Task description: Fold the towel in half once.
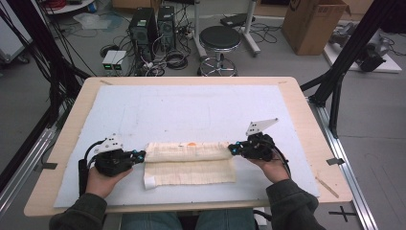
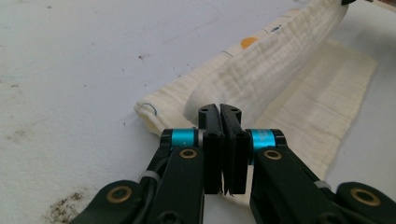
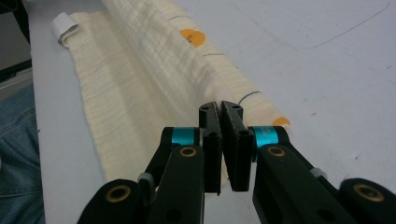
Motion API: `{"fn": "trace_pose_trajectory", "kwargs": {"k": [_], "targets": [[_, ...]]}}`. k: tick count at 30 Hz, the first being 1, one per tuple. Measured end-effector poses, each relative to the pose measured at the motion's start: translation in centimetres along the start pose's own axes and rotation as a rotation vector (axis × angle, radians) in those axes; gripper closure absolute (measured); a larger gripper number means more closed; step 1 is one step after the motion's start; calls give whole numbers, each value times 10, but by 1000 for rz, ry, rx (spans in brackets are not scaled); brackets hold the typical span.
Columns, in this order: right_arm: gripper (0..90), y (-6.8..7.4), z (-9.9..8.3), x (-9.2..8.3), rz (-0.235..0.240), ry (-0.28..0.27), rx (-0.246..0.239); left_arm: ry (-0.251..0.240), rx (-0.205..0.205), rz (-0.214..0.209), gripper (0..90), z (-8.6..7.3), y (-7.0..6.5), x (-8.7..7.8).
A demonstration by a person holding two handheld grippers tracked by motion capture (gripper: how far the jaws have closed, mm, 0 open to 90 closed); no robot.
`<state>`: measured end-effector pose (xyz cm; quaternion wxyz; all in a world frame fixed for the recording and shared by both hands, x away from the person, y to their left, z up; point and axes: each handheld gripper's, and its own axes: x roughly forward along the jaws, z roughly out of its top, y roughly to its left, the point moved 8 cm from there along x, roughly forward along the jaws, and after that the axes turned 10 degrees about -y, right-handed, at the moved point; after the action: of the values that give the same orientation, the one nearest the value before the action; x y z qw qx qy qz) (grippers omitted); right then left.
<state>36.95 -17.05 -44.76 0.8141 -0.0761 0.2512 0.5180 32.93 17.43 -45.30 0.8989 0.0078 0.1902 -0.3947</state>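
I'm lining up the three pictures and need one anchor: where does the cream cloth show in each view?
High view: the cream cloth lies low at centre, stretched between the left gripper and right gripper.
Left gripper view: it runs from the jaws to the upper right.
Right gripper view: it runs from the jaws to the upper left.
Shared landmark: the orange spot on its raised fold.

Both forearms reach in low from the near edge. The left claw [image 1: 141, 154] points right and the right claw [image 1: 232, 148] points left, facing each other, each with jaws apparently pressed together.
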Motion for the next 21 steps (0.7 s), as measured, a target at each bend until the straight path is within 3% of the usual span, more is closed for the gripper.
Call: {"fn": "trace_pose_trajectory", "kwargs": {"k": [21], "targets": [[859,9,-16,0,13,26,-1,21,-3,-41,866,-16,-14,-8]]}}
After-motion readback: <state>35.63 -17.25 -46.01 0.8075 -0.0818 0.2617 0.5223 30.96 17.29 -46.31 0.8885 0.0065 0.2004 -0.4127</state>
